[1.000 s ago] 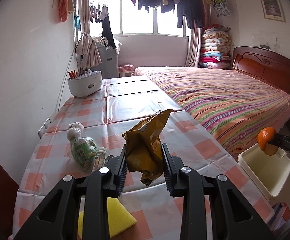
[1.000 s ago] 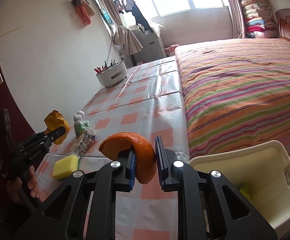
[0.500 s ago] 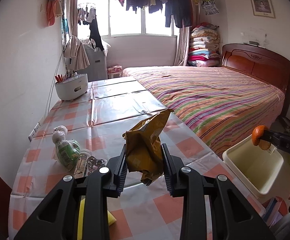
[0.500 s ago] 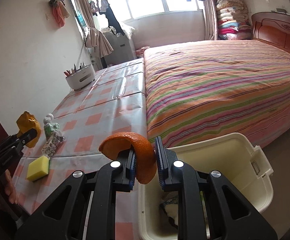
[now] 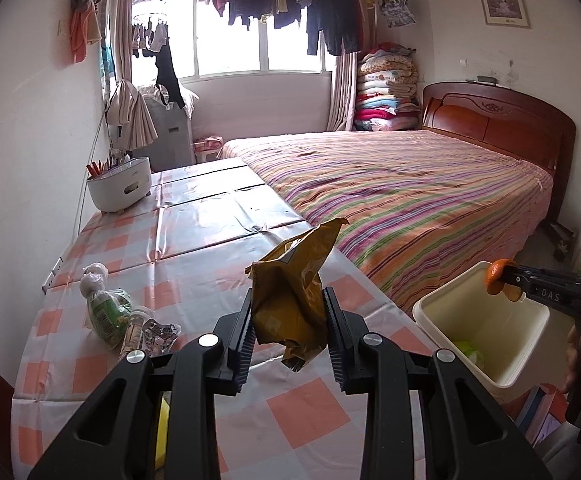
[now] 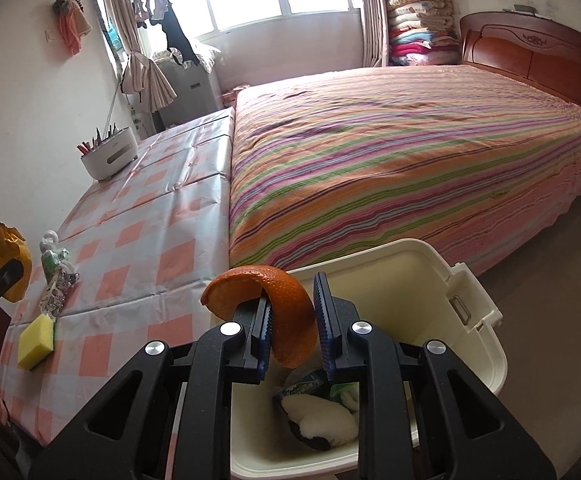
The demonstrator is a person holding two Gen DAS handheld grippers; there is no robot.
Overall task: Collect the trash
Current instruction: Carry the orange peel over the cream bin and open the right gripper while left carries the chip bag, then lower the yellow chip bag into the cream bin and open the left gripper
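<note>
My left gripper (image 5: 288, 300) is shut on a crumpled yellow-brown snack wrapper (image 5: 294, 276), held up over the checked table (image 5: 210, 236). My right gripper (image 6: 290, 292) holds a curved orange peel (image 6: 266, 284) directly over the open cream bin (image 6: 430, 276). Its jaws are just beginning to open, and the peel still hangs between the pads. The bin holds a white-and-dark scrap and some green packaging. In the left wrist view the bin (image 5: 446, 292) stands right of the table, with the peel (image 5: 494, 276) above its far rim.
A bagged green-labelled bottle (image 5: 106, 312) and a foil wrapper (image 5: 158, 332) lie on the table's left side, a yellow sponge (image 6: 36, 342) nearer the front edge. A white utensil holder (image 5: 118, 188) stands at the far end. A striped bed (image 5: 410, 184) borders the table.
The right gripper carried the orange peel from over the table's edge to above the bin. The left gripper shifted rightward with the wrapper still in it.
</note>
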